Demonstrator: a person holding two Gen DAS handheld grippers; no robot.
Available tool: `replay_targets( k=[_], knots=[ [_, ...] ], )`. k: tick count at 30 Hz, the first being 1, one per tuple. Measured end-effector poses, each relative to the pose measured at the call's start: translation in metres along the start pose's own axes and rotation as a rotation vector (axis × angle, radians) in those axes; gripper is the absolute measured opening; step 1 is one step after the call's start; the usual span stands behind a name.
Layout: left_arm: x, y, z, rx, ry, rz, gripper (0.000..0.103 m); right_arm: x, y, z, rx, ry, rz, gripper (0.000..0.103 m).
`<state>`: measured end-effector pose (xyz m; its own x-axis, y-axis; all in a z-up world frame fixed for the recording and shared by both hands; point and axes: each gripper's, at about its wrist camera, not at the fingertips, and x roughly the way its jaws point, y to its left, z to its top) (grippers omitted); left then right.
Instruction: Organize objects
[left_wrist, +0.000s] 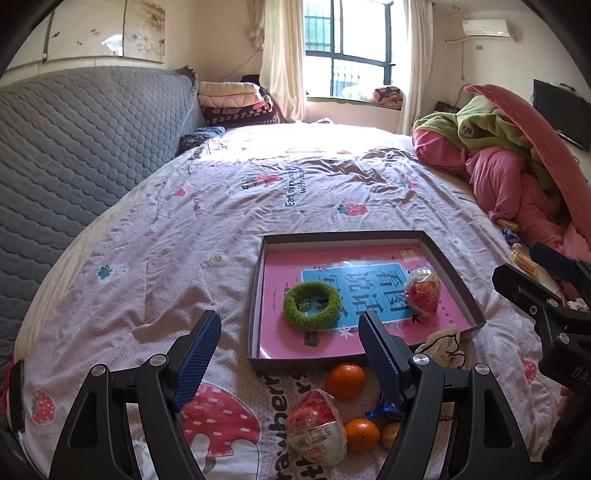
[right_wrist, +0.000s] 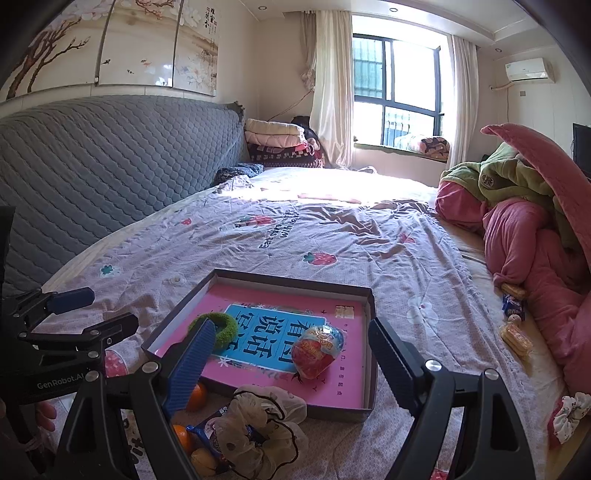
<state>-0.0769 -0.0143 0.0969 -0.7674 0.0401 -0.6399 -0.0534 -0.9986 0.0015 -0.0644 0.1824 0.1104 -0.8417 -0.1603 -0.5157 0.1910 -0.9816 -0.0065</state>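
Note:
A shallow grey box lies on the bed with a pink book, a green fuzzy ring and a wrapped red snack inside. In front of it lie two oranges, another wrapped red snack, a cream scrunchie and a blue candy wrapper. My left gripper is open and empty above the box's near edge. My right gripper is open and empty above the scrunchie and box.
A grey quilted headboard runs along the left. Pink and green bedding is piled at the right, with small packaged snacks beside it. A floral scrunchie lies at the right bed edge.

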Motion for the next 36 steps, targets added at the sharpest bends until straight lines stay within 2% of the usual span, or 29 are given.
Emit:
replay_targets(
  k=[23,36],
  knots=[
    [0.012,0.006,-0.035,-0.014,0.083,0.003,0.078,-0.008,0.007,-0.023,0.012,0.029,0.016,0.084],
    [0.029,0.010,-0.041,0.005,0.136,0.015,0.078,-0.005,0.006,-0.031,-0.007,0.050,0.011,0.084]
  ],
)
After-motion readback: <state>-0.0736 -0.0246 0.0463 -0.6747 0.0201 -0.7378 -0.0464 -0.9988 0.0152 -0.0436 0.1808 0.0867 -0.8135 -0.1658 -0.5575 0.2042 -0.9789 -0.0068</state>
